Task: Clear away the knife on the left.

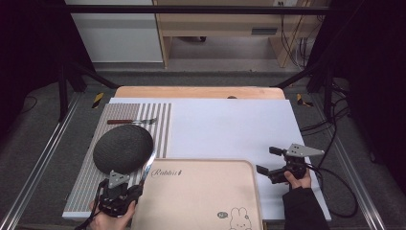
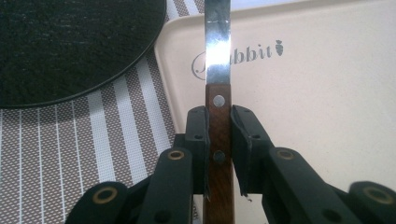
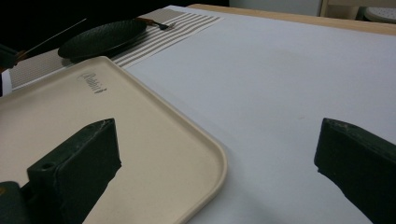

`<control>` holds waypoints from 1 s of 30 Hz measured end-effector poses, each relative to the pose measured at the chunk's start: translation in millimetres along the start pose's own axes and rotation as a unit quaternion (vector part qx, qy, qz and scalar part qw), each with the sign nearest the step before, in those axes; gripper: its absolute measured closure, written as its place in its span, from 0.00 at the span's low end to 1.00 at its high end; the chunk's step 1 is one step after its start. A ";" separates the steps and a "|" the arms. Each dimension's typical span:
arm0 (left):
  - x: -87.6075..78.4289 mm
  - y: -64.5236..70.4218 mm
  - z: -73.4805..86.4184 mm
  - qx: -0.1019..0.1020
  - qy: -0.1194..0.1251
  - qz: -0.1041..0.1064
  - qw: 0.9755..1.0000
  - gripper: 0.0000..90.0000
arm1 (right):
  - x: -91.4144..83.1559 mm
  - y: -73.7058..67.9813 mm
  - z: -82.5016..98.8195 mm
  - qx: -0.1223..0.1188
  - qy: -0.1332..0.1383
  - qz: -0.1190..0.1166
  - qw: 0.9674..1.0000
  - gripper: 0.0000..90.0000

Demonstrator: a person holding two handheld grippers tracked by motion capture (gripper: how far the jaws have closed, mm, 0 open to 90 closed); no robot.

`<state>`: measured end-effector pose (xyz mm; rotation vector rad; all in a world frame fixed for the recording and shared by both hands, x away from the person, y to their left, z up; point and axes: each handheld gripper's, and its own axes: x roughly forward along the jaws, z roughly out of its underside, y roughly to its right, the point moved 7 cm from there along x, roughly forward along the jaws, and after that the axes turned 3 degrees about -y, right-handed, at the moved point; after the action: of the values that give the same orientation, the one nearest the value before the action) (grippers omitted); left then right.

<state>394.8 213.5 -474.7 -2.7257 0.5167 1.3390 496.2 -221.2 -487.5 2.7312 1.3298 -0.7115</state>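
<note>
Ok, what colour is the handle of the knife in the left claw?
Reddish-brown wood with silver rivets on the knife handle; clearest in the left gripper view.

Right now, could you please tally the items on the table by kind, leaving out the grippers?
Cutlery: 2, the knife held in the left gripper and the fork on the mat.
Plates: 1, the dark plate.
Trays: 1, the beige tray.
Placemats: 1, the striped mat.
Total: 5.

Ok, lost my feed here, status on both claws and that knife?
Left claw shut on knife handle, blade over tray edge. Right claw open, empty. Dark plate close left of blade.
</note>
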 end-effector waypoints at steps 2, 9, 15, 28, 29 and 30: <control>0.6 1.1 1.1 -0.004 0.001 -0.002 1.000 0.86 | -0.3 0.1 0.0 0.000 0.000 0.000 1.000 0.00; 7.1 8.6 6.3 -0.015 0.001 -0.009 1.000 0.86 | -0.5 0.1 -0.2 0.001 0.001 0.000 1.000 0.00; 15.5 11.6 11.6 -0.017 -0.013 -0.018 1.000 0.86 | -0.8 0.2 -0.2 0.000 0.001 0.000 1.000 0.00; 28.5 11.1 23.6 -0.030 -0.039 -0.027 0.998 0.86 | 0.1 0.3 0.4 -0.001 -0.001 0.002 1.000 0.00; 29.2 11.3 24.6 -0.031 -0.042 -0.027 0.998 0.86 | 0.1 0.4 0.5 -0.001 -0.001 0.002 1.000 0.01; 30.1 11.7 25.3 -0.031 -0.044 -0.026 0.998 0.86 | 0.1 0.4 0.5 -0.001 -0.002 0.002 1.000 0.01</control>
<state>388.8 199.4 -512.7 -2.6925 0.4009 1.4778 496.4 -221.5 -488.0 2.7297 1.3230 -0.7136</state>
